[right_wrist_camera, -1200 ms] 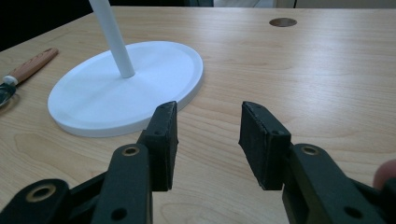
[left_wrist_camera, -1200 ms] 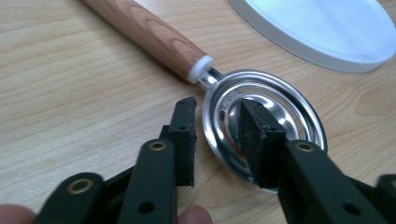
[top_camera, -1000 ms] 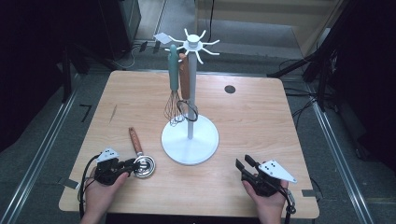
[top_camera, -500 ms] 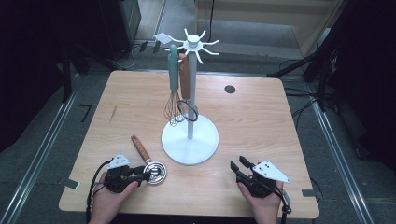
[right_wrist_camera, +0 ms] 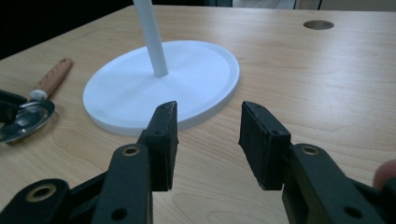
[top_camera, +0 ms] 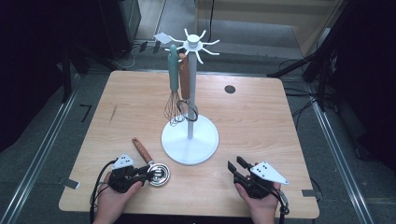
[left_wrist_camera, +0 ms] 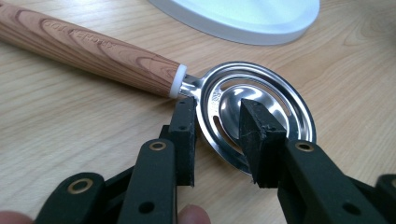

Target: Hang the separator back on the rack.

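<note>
Left gripper (top_camera: 142, 172) has dragged the egg separator (left_wrist_camera: 252, 112) rightward, jaws straddling its rim; right gripper (top_camera: 239, 168) open, empty. Next: lift toward the stand (top_camera: 190, 140).

A light wooden table (top_camera: 261, 116) (round cable hole (top_camera: 229, 89) near its far edge) stands on grey carpet (top_camera: 42, 140), with dark equipment stands (top_camera: 327, 60) around the table.

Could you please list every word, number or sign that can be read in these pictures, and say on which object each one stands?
Wooden handle of the slotted metal utensil that the left tool holds by its rim: a line of embossed letters, too blurred to read.
Metal bowl of that utensil, near its neck: a small stamped mark, too small to read.
Floor left of the table: a dark mark shaped like "7".
Nothing else carries readable text.
</note>
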A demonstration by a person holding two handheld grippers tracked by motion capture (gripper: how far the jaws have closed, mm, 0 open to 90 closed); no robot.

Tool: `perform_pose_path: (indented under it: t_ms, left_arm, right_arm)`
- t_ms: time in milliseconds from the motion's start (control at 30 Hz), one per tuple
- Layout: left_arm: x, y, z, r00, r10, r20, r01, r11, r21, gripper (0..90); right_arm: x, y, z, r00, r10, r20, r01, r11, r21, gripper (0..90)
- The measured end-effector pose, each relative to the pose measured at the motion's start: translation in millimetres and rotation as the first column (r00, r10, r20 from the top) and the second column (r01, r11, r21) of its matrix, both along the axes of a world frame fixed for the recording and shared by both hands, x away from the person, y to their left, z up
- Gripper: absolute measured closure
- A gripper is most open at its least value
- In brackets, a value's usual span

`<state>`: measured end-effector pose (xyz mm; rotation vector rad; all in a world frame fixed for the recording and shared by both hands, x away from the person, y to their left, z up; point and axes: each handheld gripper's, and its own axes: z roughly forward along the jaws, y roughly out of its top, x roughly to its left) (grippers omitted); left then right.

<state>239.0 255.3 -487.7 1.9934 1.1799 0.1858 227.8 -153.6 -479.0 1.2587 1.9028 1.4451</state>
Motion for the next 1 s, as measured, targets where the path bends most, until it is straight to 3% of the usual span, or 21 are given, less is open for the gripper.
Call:
perform_pose_path:
  t_ms: [533, 667, 800, 1000]
  left_arm:
    - [-11.2, -32.0, -0.2, 0.9986, -0.054, -0.003, 0.054, 0.9985, 0.009, 62.1]
    - [-12.5, -38.1, -1.3, 0.998, -0.061, -0.017, 0.06, 0.998, -0.019, 61.4]
    - [-13.5, -44.3, -1.5, 0.9978, -0.065, -0.015, 0.065, 0.9977, -0.022, 60.8]
    - [-14.8, -54.6, -3.4, 0.9973, -0.07, -0.024, 0.068, 0.9959, -0.058, 55.2]
  right_arm:
    - [-9.8, 28.8, 1.4, 0.9978, 0.066, 0.003, -0.066, 0.998, 0.022, 59.4]
    - [-12.5, 37.4, 0.7, 0.996, 0.09, -0.002, -0.09, 0.996, 0.021, 59.4]
    - [-14.4, 44.6, -0.3, 0.9939, 0.11, -0.009, -0.11, 0.994, 0.019, 59.2]
    - [-18.4, 54.8, -1.5, 0.9915, 0.128, -0.023, -0.127, 0.991, 0.047, 59.1]
